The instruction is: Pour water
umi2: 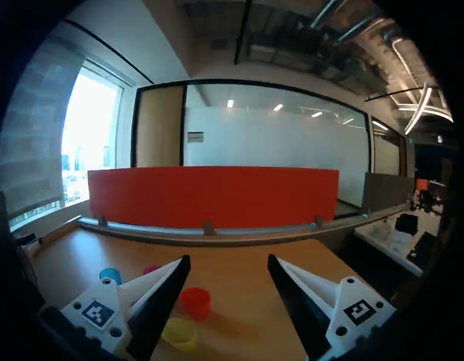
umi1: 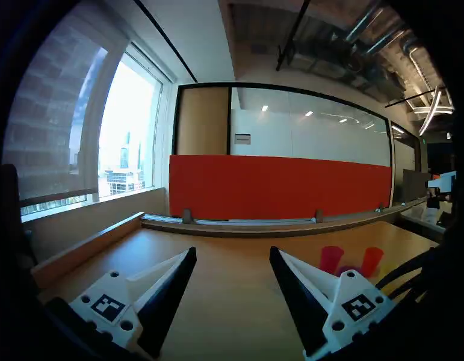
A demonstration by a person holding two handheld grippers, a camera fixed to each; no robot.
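Observation:
Several small plastic cups stand on a wooden table (umi2: 250, 289). In the right gripper view a red cup (umi2: 196, 301) and a yellow cup (umi2: 179, 333) sit just right of my left-hand finger, with a blue cup (umi2: 110, 275) and a pink cup (umi2: 150, 269) farther left. The right gripper (umi2: 228, 260) is open above the table, nothing between its fingers. In the left gripper view a pink cup (umi1: 331, 257) and an orange-red cup (umi1: 371, 260) stand to the right, partly behind one finger. The left gripper (umi1: 232, 253) is open and holds nothing. No water vessel is distinguishable.
A red partition (umi2: 213, 195) runs along the table's far edge, with a glass wall behind it. A bright window (umi1: 126, 147) and a low ledge (umi1: 87, 246) border the left side. Another desk (umi2: 406, 234) with dark items lies to the right.

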